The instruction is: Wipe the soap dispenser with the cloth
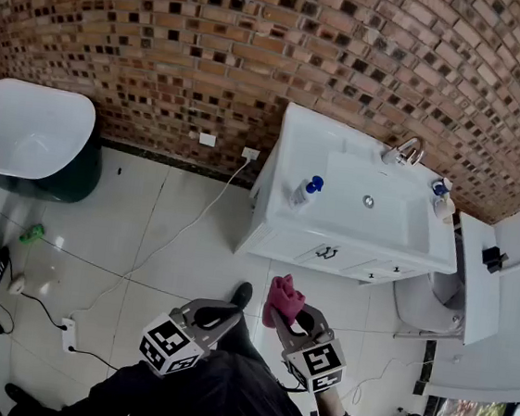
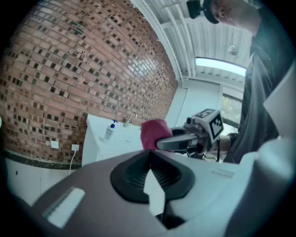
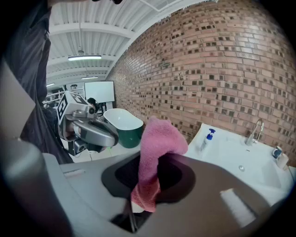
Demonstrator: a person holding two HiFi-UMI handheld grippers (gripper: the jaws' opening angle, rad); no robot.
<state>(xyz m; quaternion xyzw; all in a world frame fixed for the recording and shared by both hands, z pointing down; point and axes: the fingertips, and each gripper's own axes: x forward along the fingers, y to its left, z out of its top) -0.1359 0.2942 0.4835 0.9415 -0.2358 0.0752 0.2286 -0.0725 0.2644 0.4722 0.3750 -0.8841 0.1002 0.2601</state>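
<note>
Your right gripper (image 1: pixel 287 317) is clamped on the pink cloth (image 1: pixel 283 298), which bunches loosely above the jaws. Your left gripper (image 1: pixel 221 315) is closed tight on nothing (so it can't steady anything yet). The soap dispenser (image 1: pixel 305 191) stands well apart from both, near the left edge of the white vanity top (image 1: pixel 286 238); a one-sided wipe there could tip it or shove it off that edge.

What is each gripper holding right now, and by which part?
The right gripper holds the pink cloth by one end, pinched between the jaws; the rest bunches up beyond them. The left gripper is shut on nothing.
</note>
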